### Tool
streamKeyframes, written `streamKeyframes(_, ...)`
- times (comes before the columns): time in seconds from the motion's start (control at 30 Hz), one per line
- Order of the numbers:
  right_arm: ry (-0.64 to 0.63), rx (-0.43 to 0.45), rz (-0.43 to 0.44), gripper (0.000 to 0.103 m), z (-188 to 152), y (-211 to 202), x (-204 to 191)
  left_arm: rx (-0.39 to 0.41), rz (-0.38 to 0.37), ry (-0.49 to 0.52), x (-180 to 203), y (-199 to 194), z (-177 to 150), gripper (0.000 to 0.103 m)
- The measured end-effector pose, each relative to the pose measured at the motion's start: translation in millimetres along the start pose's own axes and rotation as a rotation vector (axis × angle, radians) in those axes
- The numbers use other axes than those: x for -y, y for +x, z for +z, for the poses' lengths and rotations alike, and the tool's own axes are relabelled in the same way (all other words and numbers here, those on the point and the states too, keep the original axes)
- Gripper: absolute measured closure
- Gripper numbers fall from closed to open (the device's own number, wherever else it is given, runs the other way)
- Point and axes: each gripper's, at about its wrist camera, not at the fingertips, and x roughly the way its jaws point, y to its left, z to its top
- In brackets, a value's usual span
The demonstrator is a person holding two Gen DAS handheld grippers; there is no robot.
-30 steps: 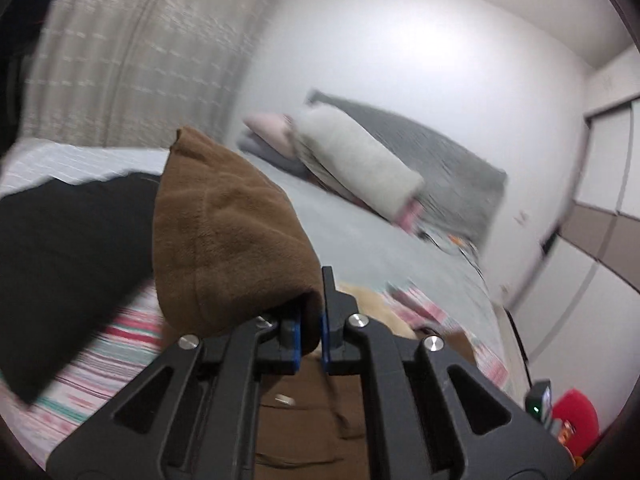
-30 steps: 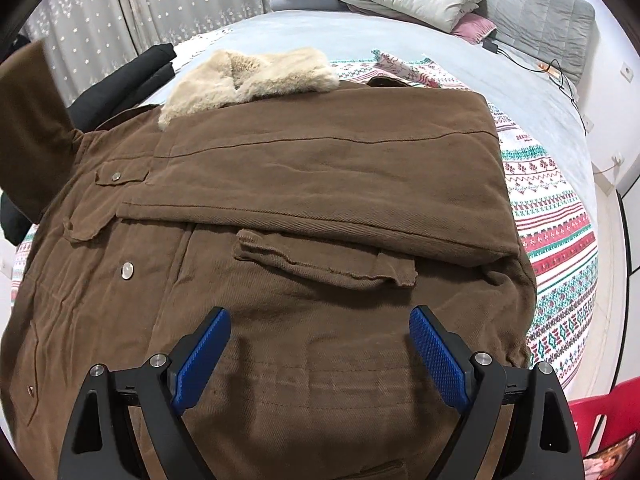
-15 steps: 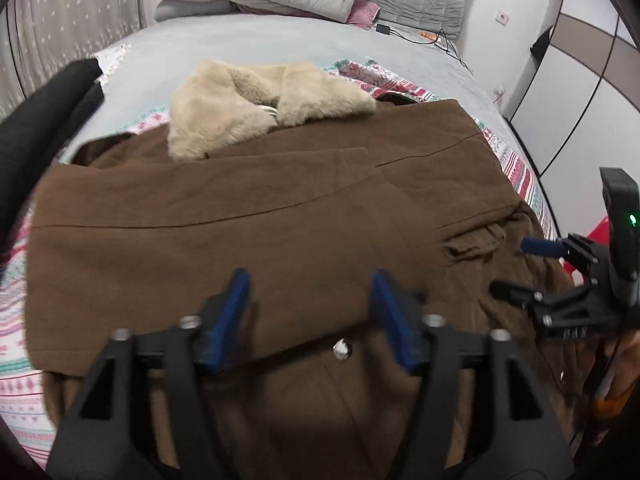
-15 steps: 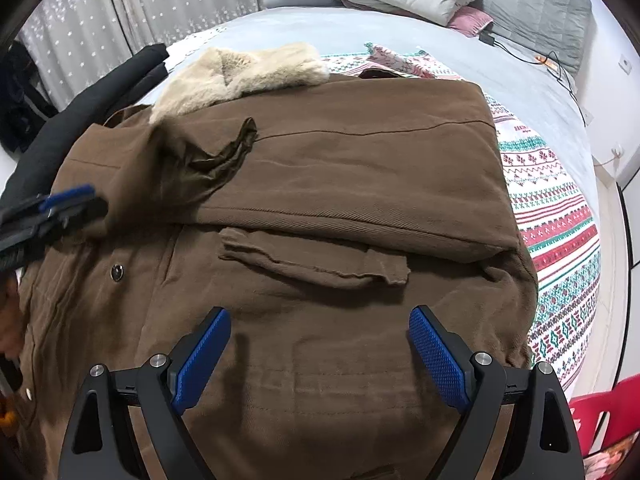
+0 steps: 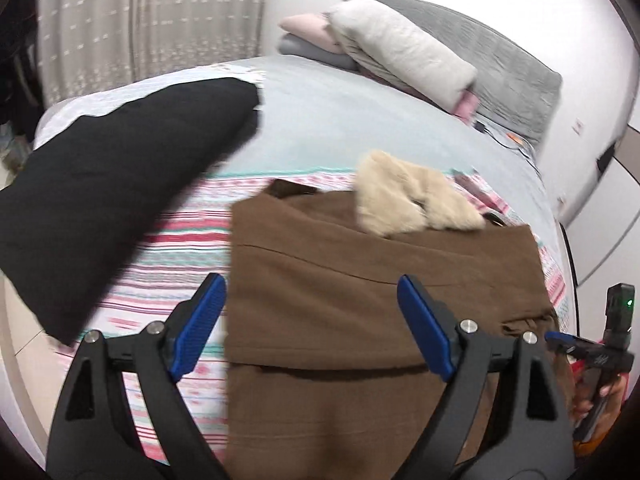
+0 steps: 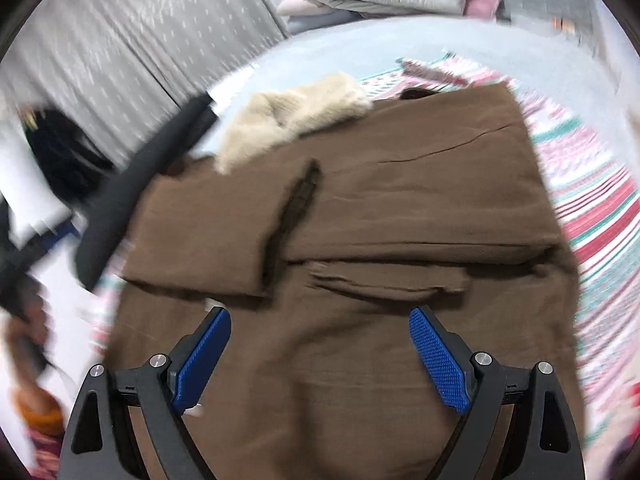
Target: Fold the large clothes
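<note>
A: Right, near end first. Left gripper [image 5: 310, 322] jaws wide apart, nothing between them, hanging over the left edge of the brown jacket [image 5: 384, 280]. Right gripper [image 6: 320, 354] likewise spread and empty, above the lower body of the jacket

B: Where does the jacket lie?

A: Flat on the striped blanket [image 5: 180, 248] on the bed [image 5: 344, 120], both sleeves folded across the chest, fleece collar [image 5: 412, 204] at the far end

B: Handling?

A: Looks thick, heavy cloth, soft but bulky; layers should drag rather than slide. I'd judge the hem corners the place to pinch, deep enough to catch every layer, since a shallow bite may slip off

B: Differences between views?

A: Right wrist shows the sleeve overlap and a pocket flap [image 6: 388, 280] below it; the left view does not. Left wrist shows the black garment [image 5: 112, 184] just beside the jacket spread broad, then pillows [image 5: 400, 52] and headboard [image 5: 516, 68]. Right view is blurred toward its edges

B: Other gripper seen?

A: Right one's tip, at the left view's right edge
</note>
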Motion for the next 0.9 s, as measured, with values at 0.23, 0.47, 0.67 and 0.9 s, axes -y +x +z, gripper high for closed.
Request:
streamKeyframes(0.23, 0.118, -0.016, 0.086, 0.012, 50, 45, -18, -0.019, 0.05, -0.017, -49, 34, -4, 0.02)
streamKeyframes(0.47, 0.031, -0.104, -0.071, 0.092, 75, 134, -42, -0.063, 0.003, -0.042, -61, 74, -5, 0.05)
streamKeyframes(0.67, -0.135, 0.18, 0.033, 0.096, 117, 45, -93, -0.008, 0.007, -0.029, -53, 84, 18, 0.053)
streamKeyframes(0.9, -0.179, 0.152, -0.065, 0.095, 121, 52, -73, -0.178, 0.072, 0.007, -25, 157, 23, 0.053)
